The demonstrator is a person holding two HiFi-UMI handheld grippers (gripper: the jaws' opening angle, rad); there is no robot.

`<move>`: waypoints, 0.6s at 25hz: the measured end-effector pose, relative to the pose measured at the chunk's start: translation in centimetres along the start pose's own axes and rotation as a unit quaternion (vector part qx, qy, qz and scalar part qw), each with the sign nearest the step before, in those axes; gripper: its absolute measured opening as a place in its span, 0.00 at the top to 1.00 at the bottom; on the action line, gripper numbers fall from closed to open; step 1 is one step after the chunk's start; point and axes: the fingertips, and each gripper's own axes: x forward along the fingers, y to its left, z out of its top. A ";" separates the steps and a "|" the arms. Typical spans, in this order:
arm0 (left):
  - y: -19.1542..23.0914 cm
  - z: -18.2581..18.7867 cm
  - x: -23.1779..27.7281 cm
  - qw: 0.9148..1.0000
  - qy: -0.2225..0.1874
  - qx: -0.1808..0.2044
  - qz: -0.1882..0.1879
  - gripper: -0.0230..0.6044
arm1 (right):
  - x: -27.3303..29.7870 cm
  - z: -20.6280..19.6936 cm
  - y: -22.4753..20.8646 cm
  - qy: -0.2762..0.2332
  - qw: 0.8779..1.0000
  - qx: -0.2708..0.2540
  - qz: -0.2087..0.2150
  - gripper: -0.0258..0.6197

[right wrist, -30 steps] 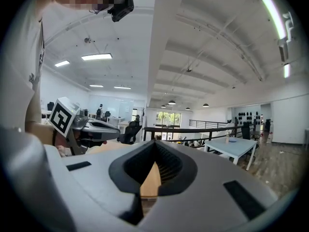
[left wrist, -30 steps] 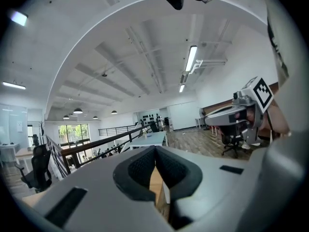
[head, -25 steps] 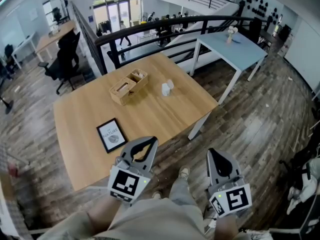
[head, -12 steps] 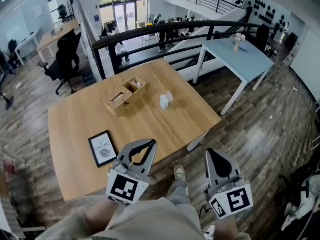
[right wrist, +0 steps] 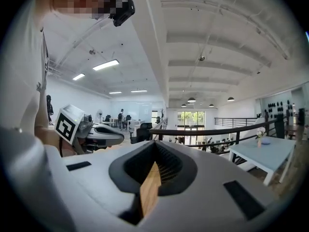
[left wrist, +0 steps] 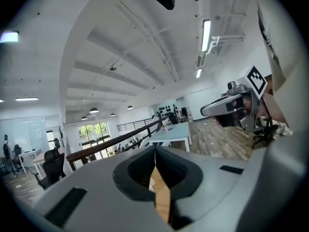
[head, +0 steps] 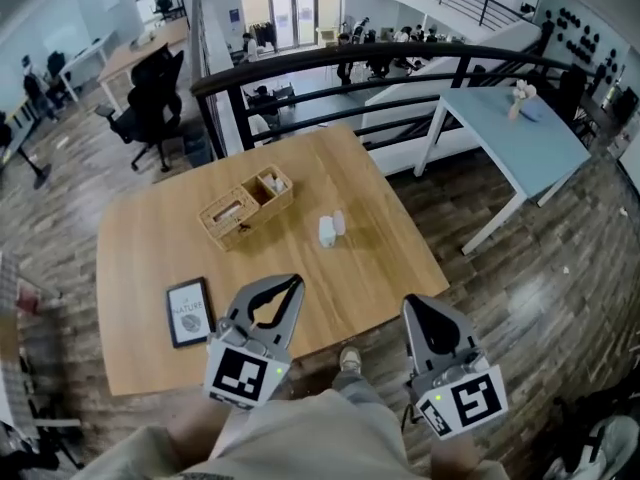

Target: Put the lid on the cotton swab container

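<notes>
Head view: wooden table (head: pixel 140 258), both tongs held low in front of the person.
- Left tongs (head: pixel 296 281): over the near table edge, tips together, nothing between them. Its own view shows only a strip of tabletop below the meeting tips.
- Right tongs (head: pixel 409 302): over the plank floor (head: pixel 520 298), off the table's near right corner. Tips together, empty.
- Cotton swab container (head: pixel 326 233): small and white, mid-table towards the far right, well apart from both tongs.
- Lid (head: pixel 340 222): a second small white piece just beside the container. Too small to tell whether they touch.
- Wooden organiser box (head: pixel 245 208): left of the container, near it.
- Framed picture (head: pixel 188 311): flat by the near left edge, beside the left tongs.
- Beyond the table: black railing (head: pixel 400 56), pale blue table (head: pixel 520 138), office chair (head: pixel 150 118).
</notes>
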 end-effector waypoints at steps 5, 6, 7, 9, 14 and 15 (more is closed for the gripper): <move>2.4 0.4 6.2 0.998 0.025 -0.007 0.056 0.93 | 4.6 -0.1 -6.6 0.002 0.998 -0.003 0.059 0.92; 2.8 0.3 7.2 0.997 0.031 -0.008 0.069 0.93 | 5.5 -0.2 -7.8 0.001 0.997 -0.004 0.071 0.92; 3.2 0.2 8.1 0.996 0.037 -0.008 0.082 0.93 | 6.4 -0.3 -8.9 0.001 0.997 -0.005 0.083 0.92; 3.8 0.3 9.6 0.993 0.046 -0.011 0.105 0.93 | 8.1 -0.3 -10.8 0.000 0.995 -0.007 0.104 0.92; 4.7 0.7 11.3 0.986 0.062 -0.026 0.149 0.93 | 10.9 0.0 -13.6 0.000 0.990 -0.011 0.141 0.92; 4.8 0.7 11.4 0.985 0.065 -0.029 0.154 0.92 | 11.3 -0.1 -13.9 -0.001 0.989 -0.009 0.145 0.92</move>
